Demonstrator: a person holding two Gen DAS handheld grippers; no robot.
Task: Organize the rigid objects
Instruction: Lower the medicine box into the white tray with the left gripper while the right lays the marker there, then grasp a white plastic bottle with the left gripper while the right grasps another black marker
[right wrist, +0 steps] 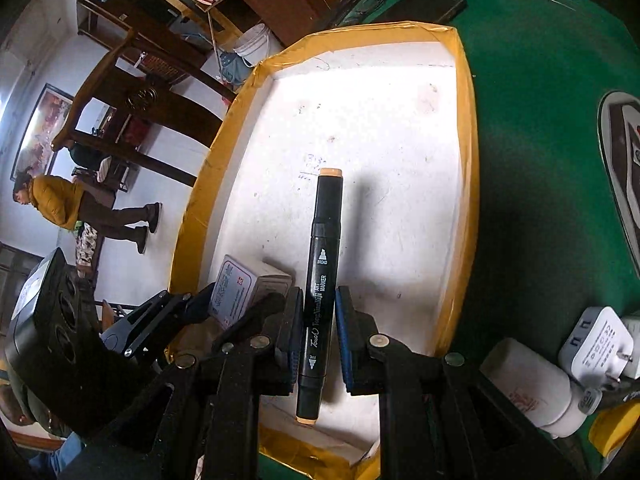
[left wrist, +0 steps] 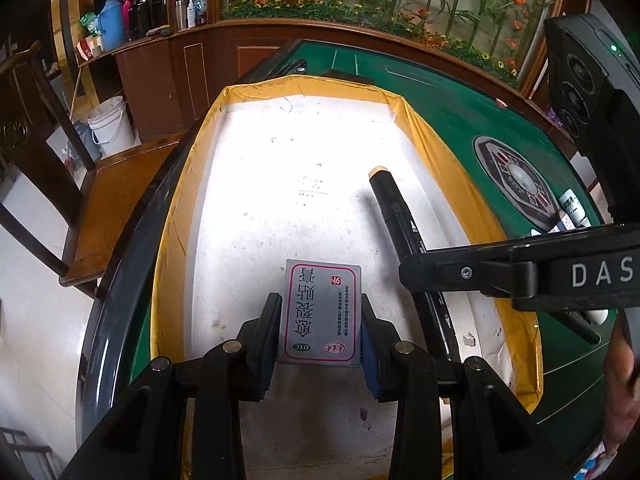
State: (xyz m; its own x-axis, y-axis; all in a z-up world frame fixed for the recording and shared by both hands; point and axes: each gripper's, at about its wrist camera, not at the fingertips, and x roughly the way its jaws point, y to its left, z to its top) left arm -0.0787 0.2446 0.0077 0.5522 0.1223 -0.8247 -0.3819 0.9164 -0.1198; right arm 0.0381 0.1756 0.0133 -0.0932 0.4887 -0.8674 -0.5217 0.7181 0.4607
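A white tray with a yellow taped rim [left wrist: 304, 82] [right wrist: 468, 160] lies on the green table. My left gripper [left wrist: 320, 312] is shut on a small grey medicine box with a red-framed label [left wrist: 322, 312], held low over the near part of the tray. In the right wrist view that box [right wrist: 236, 292] shows at the tray's left edge, beside the marker. My right gripper [right wrist: 320, 300] is shut on a black art marker with tan end caps [right wrist: 324, 272], which points along the tray just above its floor. The marker [left wrist: 400, 216] also runs under the right gripper's finger [left wrist: 472, 272].
Right of the tray on the green felt [right wrist: 540, 120] lie a white bottle [right wrist: 532, 388], a white plug adapter [right wrist: 596, 344] and a yellow item [right wrist: 616, 424]. A dark phone [right wrist: 424, 6] lies beyond the tray. The table's centre panel [left wrist: 516, 176] is to the right. A wooden chair [left wrist: 100, 200] and a person [right wrist: 56, 200] are left.
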